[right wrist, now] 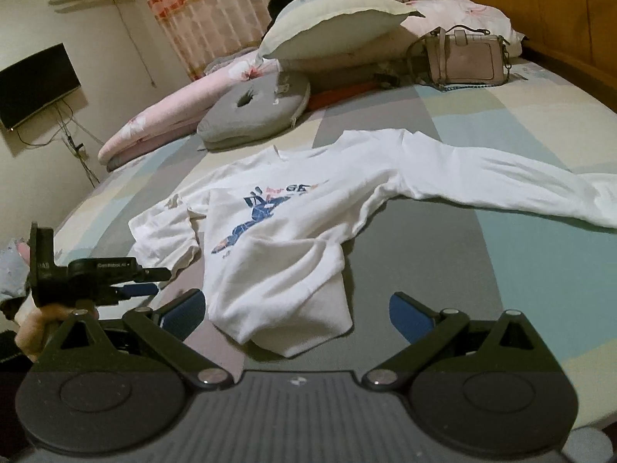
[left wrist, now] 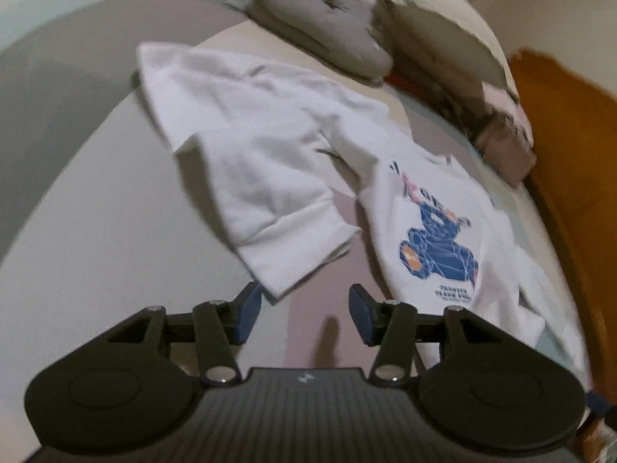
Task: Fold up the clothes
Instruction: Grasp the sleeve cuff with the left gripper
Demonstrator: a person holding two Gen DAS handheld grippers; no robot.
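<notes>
- A white sweatshirt (right wrist: 285, 227) with a blue bear print (left wrist: 439, 247) lies print-up on the bed (right wrist: 482, 115), in its middle part, below the pillows at the head end.
- One sleeve (right wrist: 501, 177) stretches flat and straight out toward the bed's side edge by the wooden headboard corner; it is not folded.
- The other sleeve (right wrist: 162, 231) lies doubled back on itself beside the body, toward the opposite side edge.
- The hem corner (right wrist: 293, 281) nearest the foot edge looks turned over onto the body, with loose creases.
- Judged from this, the fold is partial at most: the long sleeve, the body halves and a tidy final shape all remain open.
- The sweatshirt's collar (right wrist: 277, 152) points to the head end with the grey cushion (right wrist: 254, 112); the hem points to the foot edge. Its body axis runs head-to-foot, while the outstretched sleeve makes the widest span run across the bed.
- The left gripper (left wrist: 304, 308) hovers near the folded sleeve's cuff, jaws moderately apart, holding nothing.
- The right gripper (right wrist: 297, 316) hangs at the hem, jaws spread wide to either side of it, gripping nothing.
</notes>
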